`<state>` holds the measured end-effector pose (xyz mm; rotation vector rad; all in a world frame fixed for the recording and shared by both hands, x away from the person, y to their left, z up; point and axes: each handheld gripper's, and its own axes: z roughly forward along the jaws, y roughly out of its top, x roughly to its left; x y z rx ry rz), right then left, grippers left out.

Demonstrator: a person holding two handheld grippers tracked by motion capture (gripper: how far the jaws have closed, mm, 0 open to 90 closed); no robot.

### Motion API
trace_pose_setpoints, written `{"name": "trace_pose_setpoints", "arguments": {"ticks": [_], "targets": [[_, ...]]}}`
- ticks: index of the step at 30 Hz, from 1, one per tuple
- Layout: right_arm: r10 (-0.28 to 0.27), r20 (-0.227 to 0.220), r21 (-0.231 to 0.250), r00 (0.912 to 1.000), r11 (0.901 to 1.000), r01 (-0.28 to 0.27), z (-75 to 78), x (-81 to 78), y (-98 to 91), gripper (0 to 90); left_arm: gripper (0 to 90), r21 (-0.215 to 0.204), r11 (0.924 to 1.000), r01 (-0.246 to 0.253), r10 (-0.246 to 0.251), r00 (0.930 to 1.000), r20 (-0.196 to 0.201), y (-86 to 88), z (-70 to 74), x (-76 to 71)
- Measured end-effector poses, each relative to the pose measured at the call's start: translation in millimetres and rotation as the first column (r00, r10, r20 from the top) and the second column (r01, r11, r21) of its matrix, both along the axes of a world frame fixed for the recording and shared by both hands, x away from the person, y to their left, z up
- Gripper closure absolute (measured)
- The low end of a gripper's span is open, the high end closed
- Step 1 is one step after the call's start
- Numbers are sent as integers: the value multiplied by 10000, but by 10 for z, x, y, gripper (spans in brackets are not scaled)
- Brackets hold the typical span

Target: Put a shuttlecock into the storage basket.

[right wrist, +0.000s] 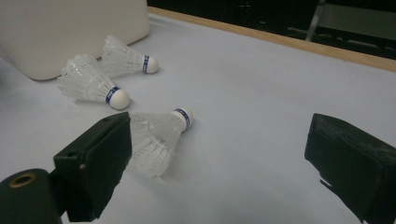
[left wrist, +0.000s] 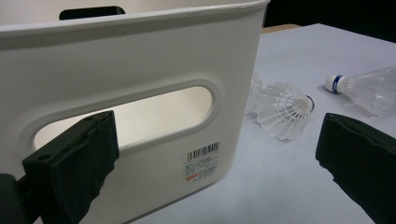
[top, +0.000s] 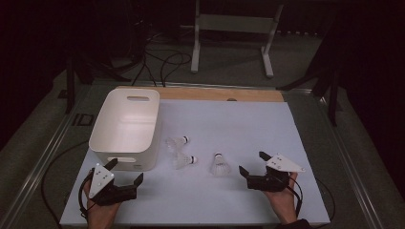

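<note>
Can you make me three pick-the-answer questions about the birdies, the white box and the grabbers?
1. Where do the shuttlecocks lie?
A in the bin
B on the table beside the bin
C on the floor

2. How many shuttlecocks?
A two
B three
C five

3. How are the jaws of the right gripper?
A open
B shut on a shuttlecock
C shut on the bin

Answers: 1 B, they rest on the table right of the white bin. 2 B, three show in the high view. 3 A, its jaws stand wide apart, holding nothing.

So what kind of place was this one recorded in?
Probably a lab or studio set up for recording, not a home: a white-covered table under dark surroundings, loose cables on the floor behind it, and a white metal stand beyond.
</note>
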<state>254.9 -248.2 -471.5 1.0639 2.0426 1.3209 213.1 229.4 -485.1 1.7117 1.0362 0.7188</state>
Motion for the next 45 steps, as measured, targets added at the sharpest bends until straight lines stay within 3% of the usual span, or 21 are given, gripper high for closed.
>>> {"name": "trace_pose_setpoints", "arguments": {"ticks": [32, 45], "targets": [[437, -439, -431, 9981, 9980, -456, -118, 134, 236, 75, 0, -48, 10000, -27, 27, 10000, -39, -3, -4, 4], [579, -815, -733, 9950, 9953, -640, -167, 198, 308, 76, 0, 46, 10000, -66, 66, 10000, -27, -6, -6, 1]]}}
